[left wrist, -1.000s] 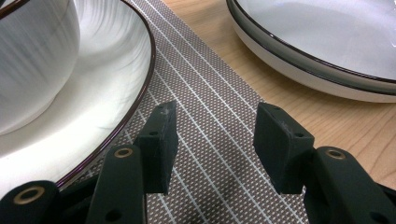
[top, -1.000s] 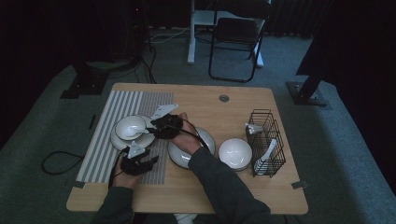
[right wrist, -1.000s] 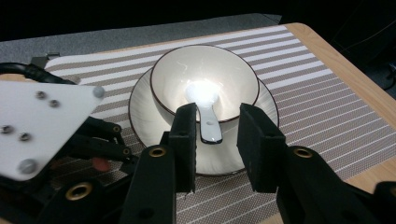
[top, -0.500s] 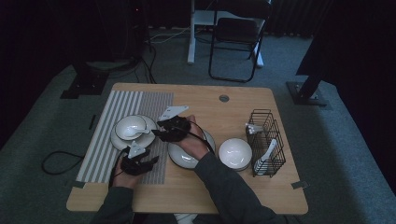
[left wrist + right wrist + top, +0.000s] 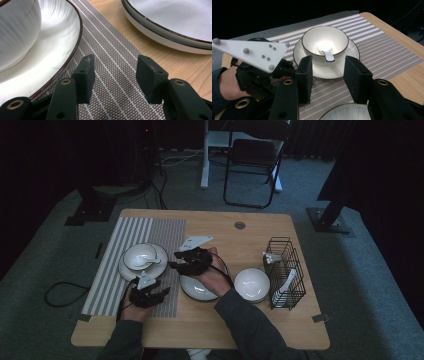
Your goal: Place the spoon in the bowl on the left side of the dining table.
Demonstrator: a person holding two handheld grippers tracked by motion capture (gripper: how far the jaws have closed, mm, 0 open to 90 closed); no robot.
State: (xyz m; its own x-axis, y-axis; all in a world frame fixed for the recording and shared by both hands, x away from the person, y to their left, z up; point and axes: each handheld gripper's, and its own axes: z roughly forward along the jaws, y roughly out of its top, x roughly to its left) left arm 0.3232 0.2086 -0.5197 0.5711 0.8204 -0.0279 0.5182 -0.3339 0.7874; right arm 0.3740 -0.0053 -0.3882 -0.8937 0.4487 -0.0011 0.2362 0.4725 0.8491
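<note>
Right tongs (image 5: 327,75) gaping, empty, facing bowl (image 5: 325,43) with spoon (image 5: 325,51); left tongs (image 5: 115,75) gaping, empty, over mat (image 5: 112,62); high view adds rack (image 5: 286,270).

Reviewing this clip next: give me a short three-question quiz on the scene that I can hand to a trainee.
1. True or false: the right gripper is shut on the spoon.
2. Multiple choice: where does the spoon lie? A) in the wire rack; B) in the bowl that stands on a plate on the striped mat; C) bare on the table.
3. Short answer: what lies under the left gripper, by its own view?

Key
1. False: its jaws stand apart with nothing between them, short of the bowl.
2. B.
3. The striped mat, between the plate's rim and a second plate on the bare wood.
</note>
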